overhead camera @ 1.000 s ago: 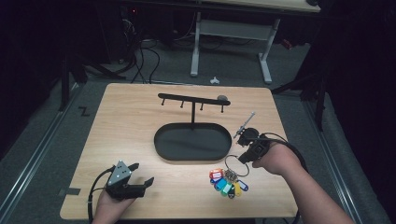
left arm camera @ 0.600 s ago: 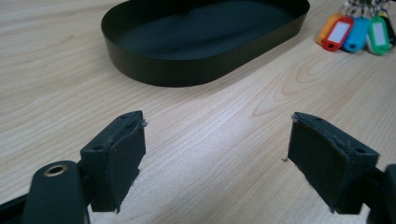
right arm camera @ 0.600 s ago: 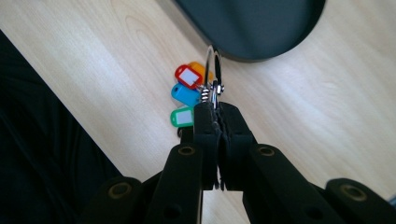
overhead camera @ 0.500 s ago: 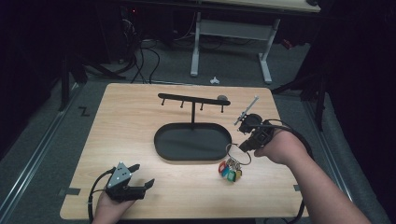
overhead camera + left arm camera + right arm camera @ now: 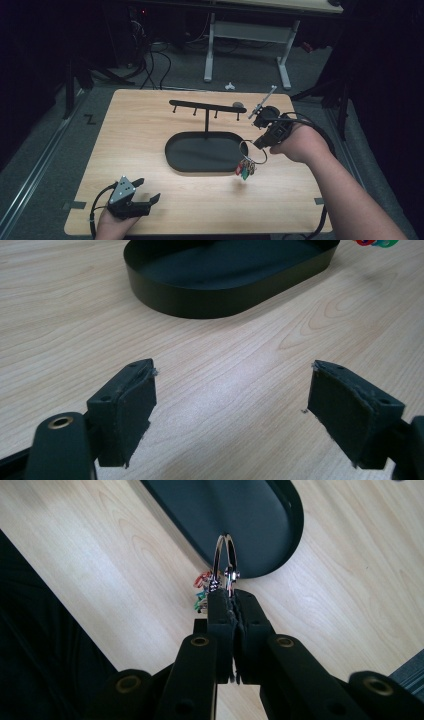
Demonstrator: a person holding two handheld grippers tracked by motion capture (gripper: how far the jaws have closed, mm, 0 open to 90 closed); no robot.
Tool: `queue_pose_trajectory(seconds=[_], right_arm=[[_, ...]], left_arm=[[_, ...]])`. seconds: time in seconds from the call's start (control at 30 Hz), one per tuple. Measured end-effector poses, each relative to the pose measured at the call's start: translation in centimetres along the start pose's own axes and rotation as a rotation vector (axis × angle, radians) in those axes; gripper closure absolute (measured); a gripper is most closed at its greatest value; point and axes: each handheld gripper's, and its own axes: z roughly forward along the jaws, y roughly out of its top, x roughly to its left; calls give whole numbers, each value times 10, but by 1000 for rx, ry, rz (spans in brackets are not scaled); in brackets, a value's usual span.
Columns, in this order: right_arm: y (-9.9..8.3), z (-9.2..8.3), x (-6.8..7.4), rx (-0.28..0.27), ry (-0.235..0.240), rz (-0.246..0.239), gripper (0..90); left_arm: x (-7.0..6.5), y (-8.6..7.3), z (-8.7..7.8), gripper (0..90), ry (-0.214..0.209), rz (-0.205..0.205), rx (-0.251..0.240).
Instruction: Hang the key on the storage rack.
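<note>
Above the desk (image 5: 150, 135), right tongs (image 5: 256, 145) pinch the key ring (image 5: 225, 562); lift steadily toward a rack peg (image 5: 216, 115); left tongs (image 5: 230, 410) gape empty.

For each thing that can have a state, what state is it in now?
Key ring: clamped, lifted off the table, coloured keys hanging below.
Right claw: shut on the key ring.
Left claw: open, nothing between its jaws, low over the table.
Stand: upright, pegs bare.
Black tray: nothing visible inside.
</note>
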Motion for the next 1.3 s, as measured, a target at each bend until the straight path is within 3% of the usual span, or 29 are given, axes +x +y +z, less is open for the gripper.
queue_pose_trajectory(seconds=[0.4, 0.73, 1.3], right_arm=[[17, -5, -9, -20, -20, 7, 874], [35, 7, -16, -34, -18, -5, 874], [59, 11, -41, -72, -26, 43, 873]], left_arm=[[-1, -1, 2, 200, -2, 7, 14], [-1, -1, 1, 200, -3, 10, 16], [-1, -2, 1, 201, -6, 13, 25]])
